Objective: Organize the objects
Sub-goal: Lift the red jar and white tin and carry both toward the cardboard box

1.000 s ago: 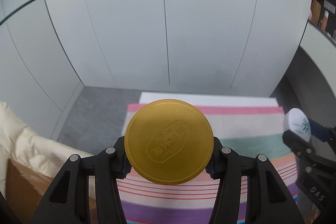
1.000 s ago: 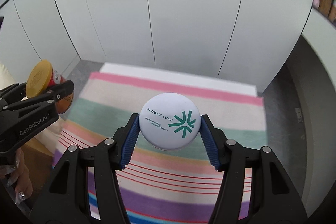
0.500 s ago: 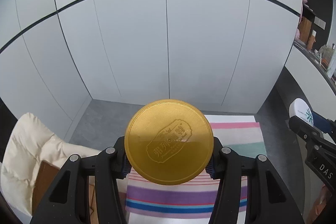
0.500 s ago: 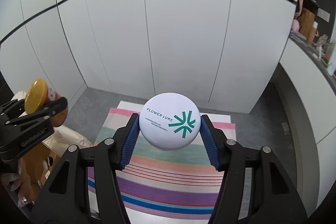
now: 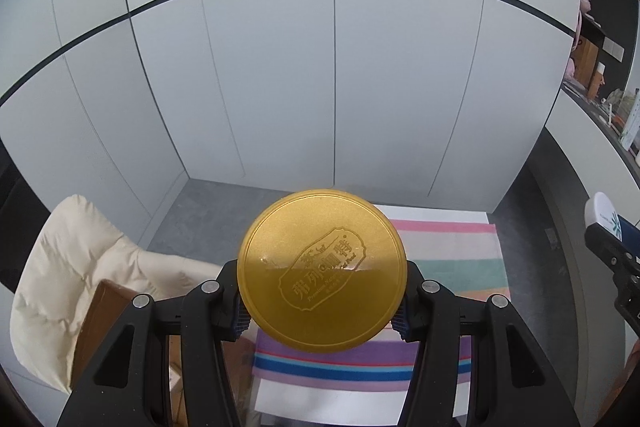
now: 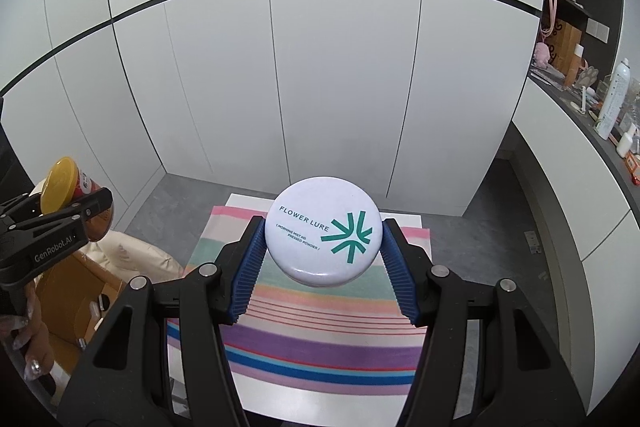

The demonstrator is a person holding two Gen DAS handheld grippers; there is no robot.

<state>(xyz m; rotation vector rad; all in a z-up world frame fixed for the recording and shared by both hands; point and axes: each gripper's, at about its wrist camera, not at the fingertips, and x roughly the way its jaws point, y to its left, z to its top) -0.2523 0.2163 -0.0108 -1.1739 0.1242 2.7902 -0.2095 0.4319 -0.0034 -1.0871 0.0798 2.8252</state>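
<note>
High above the striped rug [image 6: 320, 343], my left tool [image 5: 322, 301] pinched a gold-lidded jar [image 5: 322, 273] and my right tool [image 6: 322, 257] pinched a white compact [image 6: 322, 237]. I judged either round thing could slip from its pads and fall.
</note>
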